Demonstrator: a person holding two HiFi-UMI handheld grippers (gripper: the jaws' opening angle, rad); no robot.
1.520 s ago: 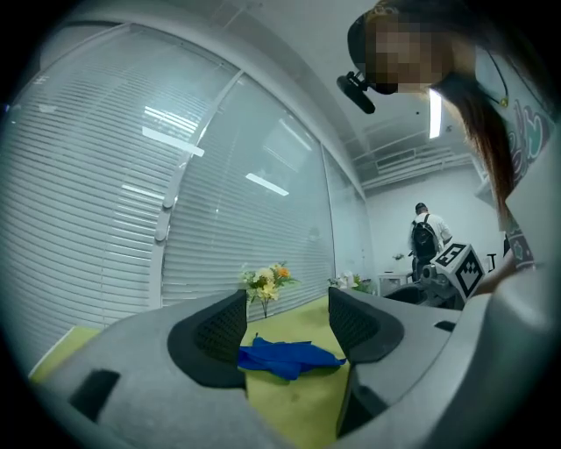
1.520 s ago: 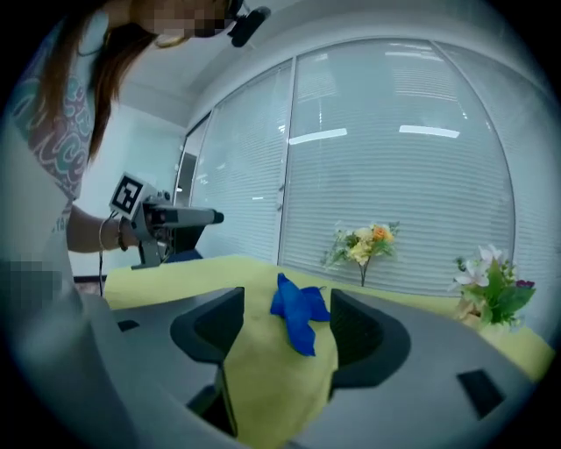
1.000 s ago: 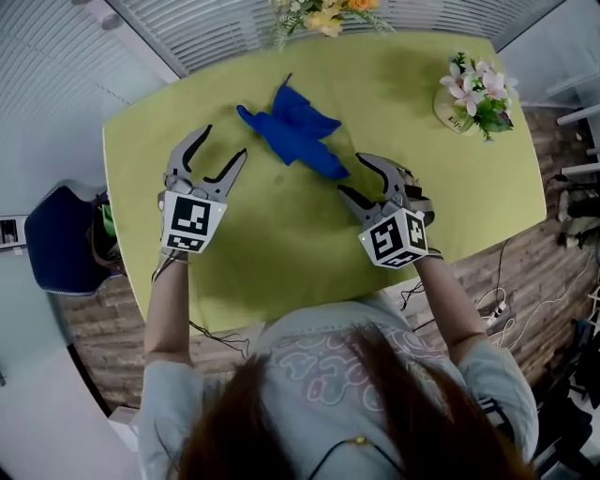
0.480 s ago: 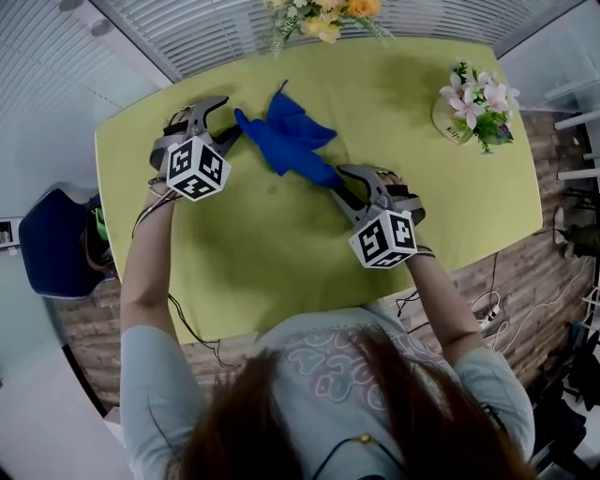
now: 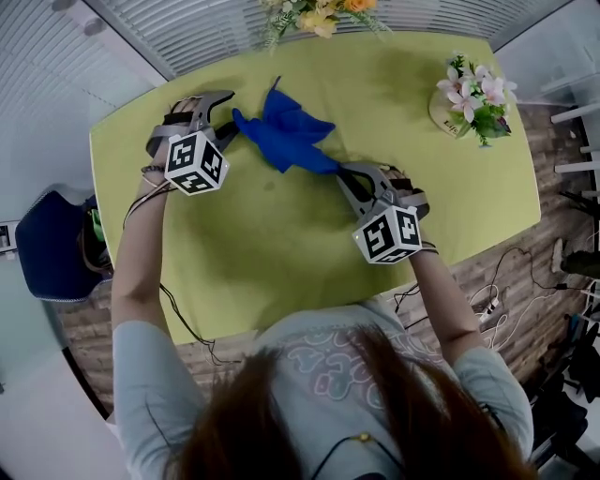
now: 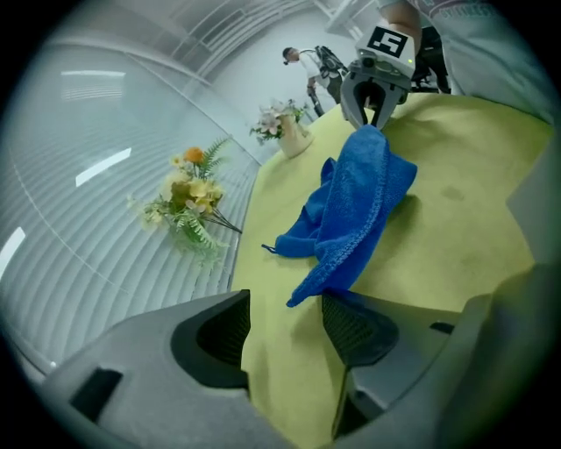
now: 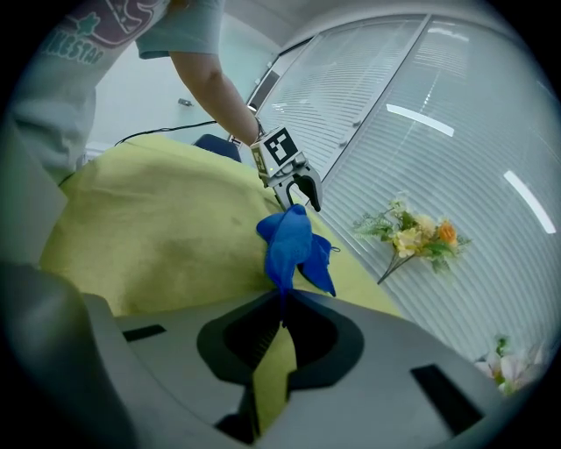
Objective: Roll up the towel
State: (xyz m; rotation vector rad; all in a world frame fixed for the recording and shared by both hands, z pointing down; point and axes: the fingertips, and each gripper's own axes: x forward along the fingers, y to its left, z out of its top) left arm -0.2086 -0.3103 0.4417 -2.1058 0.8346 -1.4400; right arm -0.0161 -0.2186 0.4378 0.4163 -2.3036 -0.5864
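Yellow-green tabletop [image 5: 281,244] carries the crumpled blue terry towel [image 5: 281,136] on its far half. Your right arm is bent, and the right gripper [image 5: 345,176] has just clamped onto the towel's nearer corner. Your outstretched left arm sets the left gripper [image 5: 228,117] at the towel's other end. Only its own view shows the jaws, just partly closed, apart around the towel tip without pinching it.

This looks like an office or studio room dressed up as a home. White slatted blinds [image 5: 187,23] back a green-covered tabletop [image 5: 281,253] with flowers [image 5: 473,94]. Cables [image 5: 487,298] trail over wood-look floor [image 5: 539,272], and a blue chair [image 5: 52,248] stands beside it.
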